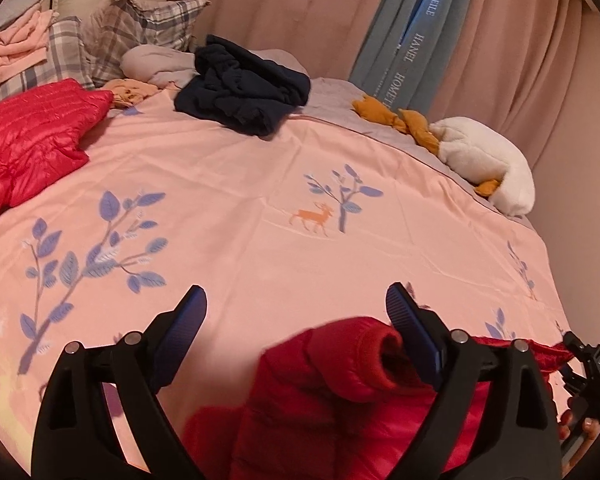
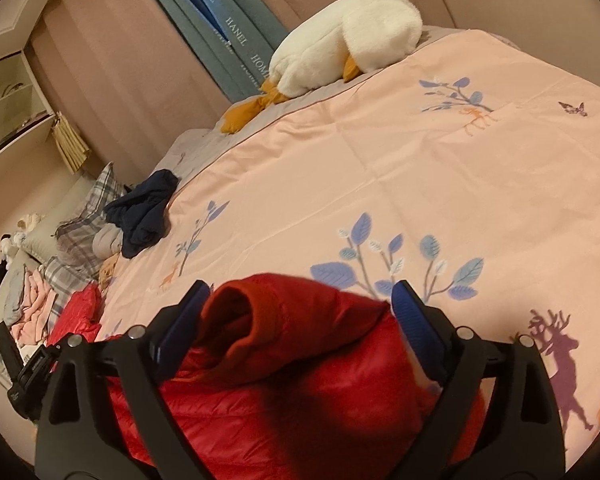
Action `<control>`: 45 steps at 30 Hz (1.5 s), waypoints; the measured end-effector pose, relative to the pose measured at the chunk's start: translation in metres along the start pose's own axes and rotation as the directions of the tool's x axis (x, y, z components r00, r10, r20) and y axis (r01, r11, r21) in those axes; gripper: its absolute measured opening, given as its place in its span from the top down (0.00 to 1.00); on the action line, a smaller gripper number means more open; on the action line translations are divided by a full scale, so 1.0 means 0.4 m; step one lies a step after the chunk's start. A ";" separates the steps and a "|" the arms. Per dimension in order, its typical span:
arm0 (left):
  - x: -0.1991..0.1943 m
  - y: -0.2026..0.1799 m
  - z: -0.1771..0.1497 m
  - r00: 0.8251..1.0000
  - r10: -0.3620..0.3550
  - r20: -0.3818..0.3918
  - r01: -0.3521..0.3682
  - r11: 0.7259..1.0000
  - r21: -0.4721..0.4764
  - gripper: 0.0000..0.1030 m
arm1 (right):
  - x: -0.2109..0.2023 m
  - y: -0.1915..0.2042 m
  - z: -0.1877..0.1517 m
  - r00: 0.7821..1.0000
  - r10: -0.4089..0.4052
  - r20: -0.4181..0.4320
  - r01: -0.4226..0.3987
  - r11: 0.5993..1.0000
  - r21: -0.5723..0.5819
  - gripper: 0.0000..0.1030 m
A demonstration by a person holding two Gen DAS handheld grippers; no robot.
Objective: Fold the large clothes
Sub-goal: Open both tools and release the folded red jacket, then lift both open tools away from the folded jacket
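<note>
Left wrist view. The left gripper (image 1: 296,312) stands with its jaws spread wide and released; a cuff of the red down jacket (image 1: 332,392) lies between them, against the inner face of the right-hand blue pad (image 1: 410,328), with clear space before the other pad. The jacket rests on the pink bedspread (image 1: 240,184) at the near edge of the bed. Beyond the jacket, on the same spread, lie a second red quilted garment (image 1: 28,144) (far left), a dark navy garment (image 1: 240,84) near the head of the bed, and a white plush duck (image 1: 484,160) at the far right edge. Plaid pillows (image 1: 140,28) sit behind the navy garment. The right gripper's housing shows at the lower right border.

Right wrist view. The right gripper (image 2: 300,304) is likewise released, jaws wide; the red down jacket (image 2: 300,380) bulges up between the pads, its sleeve opening near the left-hand pad (image 2: 184,320), not pinched. Past the jacket the pink bedspread (image 2: 380,168) carries the plush duck (image 2: 340,44) beside the blue-grey curtain (image 2: 236,36), and the navy garment (image 2: 144,212).
</note>
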State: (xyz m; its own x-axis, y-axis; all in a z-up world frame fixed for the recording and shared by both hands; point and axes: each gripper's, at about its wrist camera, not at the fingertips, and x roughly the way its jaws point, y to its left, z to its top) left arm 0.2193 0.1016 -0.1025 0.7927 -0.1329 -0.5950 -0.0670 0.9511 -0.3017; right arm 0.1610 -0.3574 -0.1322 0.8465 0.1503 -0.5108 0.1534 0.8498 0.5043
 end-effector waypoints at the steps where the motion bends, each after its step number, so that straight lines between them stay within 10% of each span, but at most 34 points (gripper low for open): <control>1: 0.000 0.006 0.004 1.000 0.008 0.003 -0.008 1.000 0.001 0.11 | -0.002 -0.002 0.003 1.000 -0.006 0.006 0.006 1.000 0.001 0.09; 17: -0.051 0.095 0.002 0.997 0.075 0.021 -0.075 0.997 0.002 0.11 | -0.086 -0.002 0.032 0.987 -0.103 0.119 0.111 0.992 -0.062 0.08; 26: -0.026 -0.048 -0.050 0.994 -0.065 -0.083 0.074 0.991 0.107 0.11 | -0.024 0.099 -0.027 0.996 -0.088 0.003 0.086 0.961 -0.263 0.08; 45: 0.127 -0.066 -0.136 0.976 -0.004 -0.218 0.028 0.994 0.104 0.11 | 0.163 0.044 -0.090 0.965 -0.144 -0.221 0.100 0.975 -0.200 0.07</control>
State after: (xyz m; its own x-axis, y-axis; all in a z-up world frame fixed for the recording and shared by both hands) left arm 0.2283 0.0544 -0.1655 0.6421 -0.1945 -0.7415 0.0186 0.9709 -0.2387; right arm 0.2005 -0.3145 -0.1816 0.6820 0.1339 -0.7190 0.1319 0.9445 0.3010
